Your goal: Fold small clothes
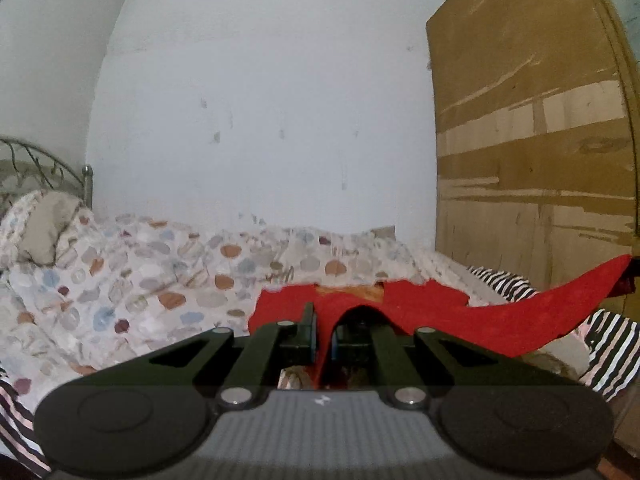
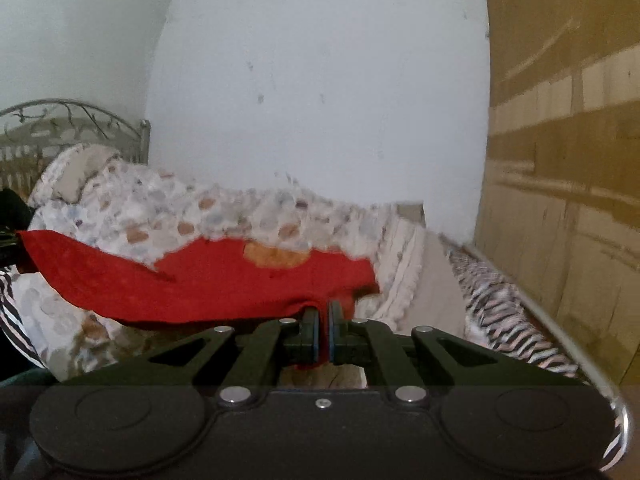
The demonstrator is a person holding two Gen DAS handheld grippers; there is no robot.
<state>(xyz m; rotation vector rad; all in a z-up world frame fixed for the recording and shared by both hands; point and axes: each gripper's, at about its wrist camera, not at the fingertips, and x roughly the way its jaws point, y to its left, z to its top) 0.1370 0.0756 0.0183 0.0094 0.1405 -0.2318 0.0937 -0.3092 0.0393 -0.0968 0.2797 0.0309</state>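
While both fingers pinch red garment (image 1: 460, 320), only right view shows bedrail (image 2: 560, 316).

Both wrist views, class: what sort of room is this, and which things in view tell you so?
Most likely a bedroom: a bed with a patterned quilt, a pillow against a metal headboard, and a red garment held over it.

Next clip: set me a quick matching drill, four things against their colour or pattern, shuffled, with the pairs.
Things:
1. garment held by both tongs
2. bedspread
3. cloth at the bed's right edge
4. wall behind the bed

Looks:
A. black and white stripes
B. plain pale
C. red
D. white with coloured spots

Pairs: 1-C, 2-D, 3-A, 4-B
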